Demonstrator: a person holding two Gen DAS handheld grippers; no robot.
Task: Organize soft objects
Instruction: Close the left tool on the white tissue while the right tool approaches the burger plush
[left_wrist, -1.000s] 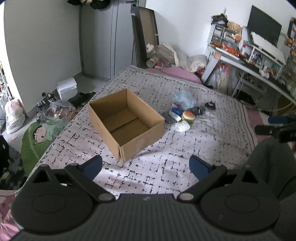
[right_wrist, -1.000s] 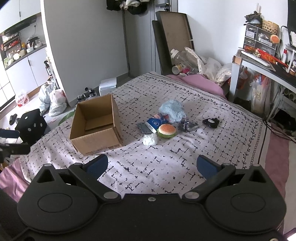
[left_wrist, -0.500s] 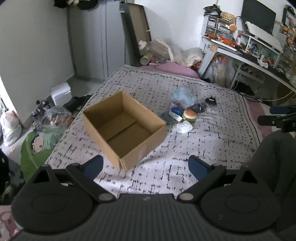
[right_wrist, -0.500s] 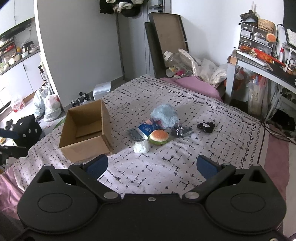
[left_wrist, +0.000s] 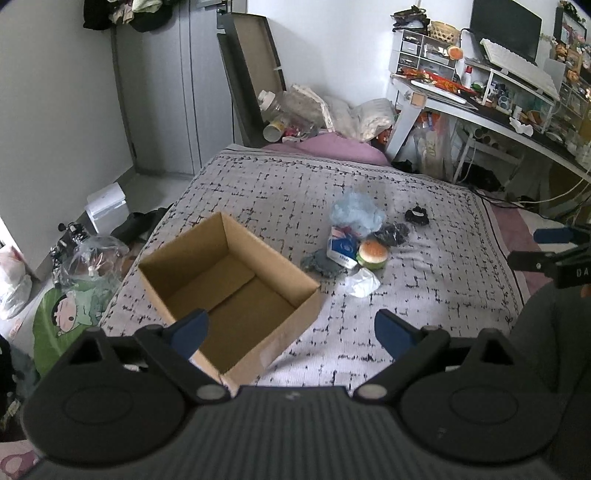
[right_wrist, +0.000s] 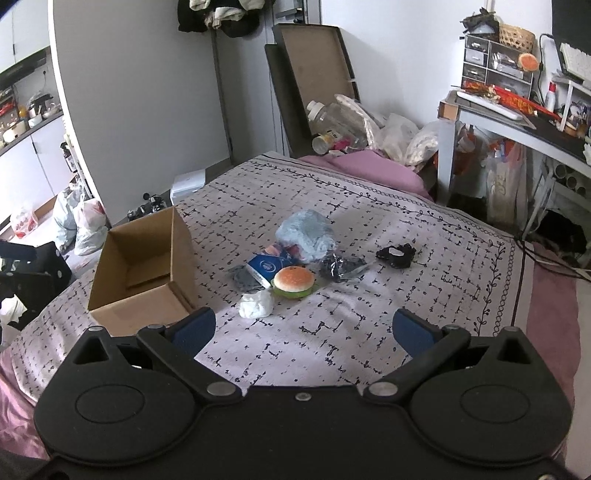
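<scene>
Both tongs spread wide, holding nothing: left gripper (left_wrist: 288, 330), right gripper (right_wrist: 303, 328); soft pile (right_wrist: 291, 258) mid-frame, box (right_wrist: 142, 266) at left; best to pinch the burger toy (right_wrist: 293, 281) gently first.

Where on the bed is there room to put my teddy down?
Bare patches: the near patterned bedspread in front of the white crumpled cloth, and the far stretch toward the purple pillow. The open cardboard box is empty. It is crowded around the burger toy and fluffy blue ball.
</scene>
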